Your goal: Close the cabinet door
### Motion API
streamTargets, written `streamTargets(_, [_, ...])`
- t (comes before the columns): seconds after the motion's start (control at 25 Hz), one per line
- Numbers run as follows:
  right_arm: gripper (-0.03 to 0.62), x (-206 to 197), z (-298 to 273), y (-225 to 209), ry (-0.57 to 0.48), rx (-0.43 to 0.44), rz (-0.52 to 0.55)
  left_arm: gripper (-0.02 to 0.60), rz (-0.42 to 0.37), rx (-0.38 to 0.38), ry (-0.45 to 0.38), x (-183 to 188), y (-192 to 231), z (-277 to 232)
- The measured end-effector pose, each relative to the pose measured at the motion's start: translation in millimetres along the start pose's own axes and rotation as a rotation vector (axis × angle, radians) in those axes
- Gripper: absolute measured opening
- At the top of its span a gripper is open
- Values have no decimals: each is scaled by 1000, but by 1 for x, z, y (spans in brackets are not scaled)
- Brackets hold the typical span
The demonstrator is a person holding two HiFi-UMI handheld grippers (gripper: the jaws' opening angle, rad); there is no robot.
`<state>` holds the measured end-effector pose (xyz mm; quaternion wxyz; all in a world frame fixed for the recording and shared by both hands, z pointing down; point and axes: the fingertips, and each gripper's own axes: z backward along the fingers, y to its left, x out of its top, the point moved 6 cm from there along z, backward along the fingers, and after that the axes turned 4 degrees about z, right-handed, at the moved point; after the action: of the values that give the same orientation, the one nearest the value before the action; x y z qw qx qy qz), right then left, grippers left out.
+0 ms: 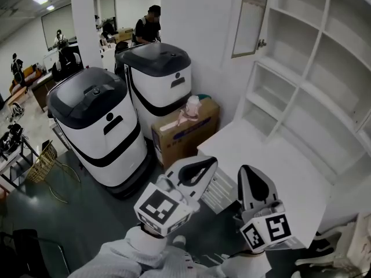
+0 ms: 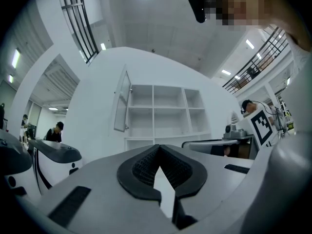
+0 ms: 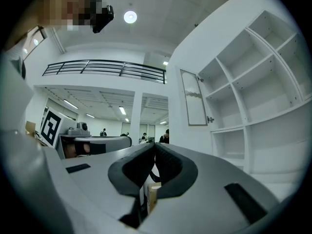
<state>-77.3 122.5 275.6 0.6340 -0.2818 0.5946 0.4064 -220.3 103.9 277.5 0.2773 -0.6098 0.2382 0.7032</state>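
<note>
The white cabinet [image 1: 316, 68] of open shelves fills the upper right of the head view. Its door [image 1: 250, 17] with a frosted panel stands swung open at the cabinet's left edge, a small handle [image 1: 262, 43] at its lower corner. The same door [image 2: 123, 101] appears left of the shelves in the left gripper view, and the door [image 3: 193, 97] also shows in the right gripper view. My left gripper [image 1: 204, 165] and right gripper [image 1: 250, 175] are low in the head view, side by side, well short of the door. Both have their jaws together with nothing held.
A white counter [image 1: 272, 161] runs below the shelves. Two large white and black machines [image 1: 101, 126] stand to the left, with a cardboard box [image 1: 185, 133] beside them. A wire basket [image 1: 42, 162] sits on the floor. People stand at desks in the far room.
</note>
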Motion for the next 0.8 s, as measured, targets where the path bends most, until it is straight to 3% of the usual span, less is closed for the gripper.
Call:
streamTargets(0.44, [12, -22, -75, -24, 44, -68, 9, 9, 15, -33, 27, -18, 78, -38])
streamTargets(0.8, [12, -40, -126, -74, 68, -71, -7, 9, 35, -19, 43, -31, 122, -95])
